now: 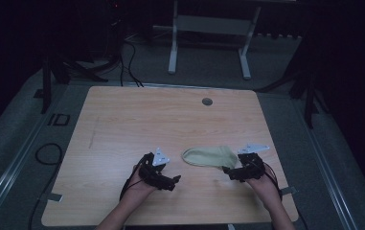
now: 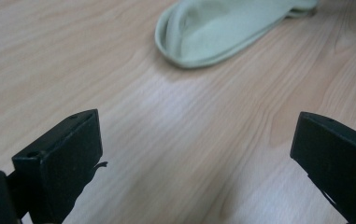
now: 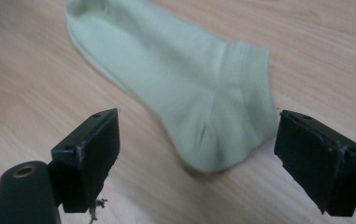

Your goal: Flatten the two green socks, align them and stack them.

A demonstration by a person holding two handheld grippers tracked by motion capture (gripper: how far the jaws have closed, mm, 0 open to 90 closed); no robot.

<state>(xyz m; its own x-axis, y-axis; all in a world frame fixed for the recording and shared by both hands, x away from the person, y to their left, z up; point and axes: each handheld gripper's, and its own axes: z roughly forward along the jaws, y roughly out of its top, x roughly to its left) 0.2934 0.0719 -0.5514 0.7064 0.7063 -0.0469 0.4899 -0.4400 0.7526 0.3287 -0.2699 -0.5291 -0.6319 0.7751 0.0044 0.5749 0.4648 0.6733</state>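
Note:
A pale green ankle sock (image 1: 209,156) lies flat on the wooden table (image 1: 137,120), toe end to the left and heel end to the right. My left gripper (image 1: 173,181) hovers low just left of and nearer than the sock, open, with bare wood between its jaws. In the left gripper view the sock (image 2: 222,30) lies ahead of the left gripper (image 2: 194,140), apart from it. My right gripper (image 1: 228,171) is at the sock's right end, open. In the right gripper view the right gripper (image 3: 196,140) has its jaws standing either side of the sock's (image 3: 185,88) heel end without pressing on it.
A round cable grommet (image 1: 207,101) sits near the table's far edge. Beyond the table stands a white metal frame (image 1: 209,28). Cables (image 1: 46,153) lie on the floor at the left. The table's front edge runs just behind both hands.

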